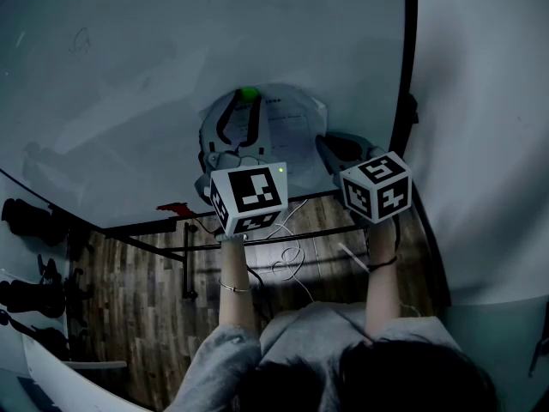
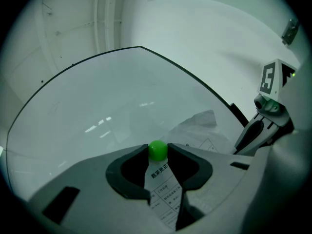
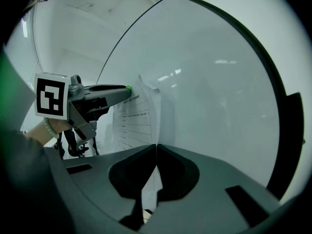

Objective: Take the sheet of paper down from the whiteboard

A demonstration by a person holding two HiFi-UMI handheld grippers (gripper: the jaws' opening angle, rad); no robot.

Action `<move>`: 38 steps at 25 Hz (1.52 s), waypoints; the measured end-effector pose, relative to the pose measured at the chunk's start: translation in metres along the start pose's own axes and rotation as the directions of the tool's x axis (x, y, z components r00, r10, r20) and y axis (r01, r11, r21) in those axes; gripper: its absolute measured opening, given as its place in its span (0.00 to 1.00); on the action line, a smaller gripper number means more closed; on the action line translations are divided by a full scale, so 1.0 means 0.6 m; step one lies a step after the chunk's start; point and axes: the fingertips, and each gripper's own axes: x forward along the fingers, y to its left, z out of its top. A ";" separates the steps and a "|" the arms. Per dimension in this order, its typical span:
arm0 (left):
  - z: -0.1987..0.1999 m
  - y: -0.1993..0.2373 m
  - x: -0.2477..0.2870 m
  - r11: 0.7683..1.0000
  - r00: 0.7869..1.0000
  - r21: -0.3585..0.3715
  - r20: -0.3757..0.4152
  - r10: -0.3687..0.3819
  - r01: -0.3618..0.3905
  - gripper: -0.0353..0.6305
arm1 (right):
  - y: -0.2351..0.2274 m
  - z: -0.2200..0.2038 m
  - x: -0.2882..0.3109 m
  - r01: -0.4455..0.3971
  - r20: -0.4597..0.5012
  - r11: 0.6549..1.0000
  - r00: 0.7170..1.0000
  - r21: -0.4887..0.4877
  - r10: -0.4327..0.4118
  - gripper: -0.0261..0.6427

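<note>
Left gripper [image 2: 157,149] is clamping its jaws on a green magnet [image 3: 128,87] that is pinning the sheet of paper [image 1: 287,136] against the whiteboard [image 1: 129,75], near the whiteboard's dark right frame. Right gripper [image 3: 156,146] is pinching the sheet's side edge with jaws pressed together, lower on the whiteboard.

Printed sheet of paper [image 1: 287,131] on the whiteboard [image 1: 171,58], pinned and rumpled.
The white sheet, a ruled form with dark print, lies against the glossy board, its upper far corner creased and lifting. A round green magnet [image 2: 157,150] sits at its top edge, clasped by the left gripper [image 2: 158,152] fingers; the right gripper [image 3: 156,147] fingers pinch its side edge.
</note>
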 end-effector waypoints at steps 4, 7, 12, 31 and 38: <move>0.001 0.002 -0.002 1.000 1.000 -0.003 0.005 0.006 -0.006 0.24 | -0.003 -0.012 0.002 0.009 -0.030 1.000 1.000 0.011 -0.009 0.04; 0.006 0.006 -0.005 1.000 1.000 -0.018 0.020 0.011 -0.011 0.24 | -0.011 -0.022 0.000 0.024 -0.052 1.000 0.998 0.010 -0.024 0.04; -0.002 0.009 -0.003 1.000 1.000 -0.017 0.005 0.012 -0.012 0.24 | -0.018 -0.025 -0.005 0.036 -0.055 0.999 0.998 0.020 -0.035 0.04; 0.000 0.005 -0.002 0.998 0.999 -0.062 0.029 -0.014 0.015 0.24 | -0.020 -0.035 -0.012 0.040 -0.067 0.999 0.997 0.036 -0.038 0.04; 0.003 0.009 -0.012 0.996 0.999 -0.092 0.036 -0.002 0.005 0.24 | -0.018 -0.038 -0.014 0.043 -0.068 0.998 0.997 0.039 -0.040 0.04</move>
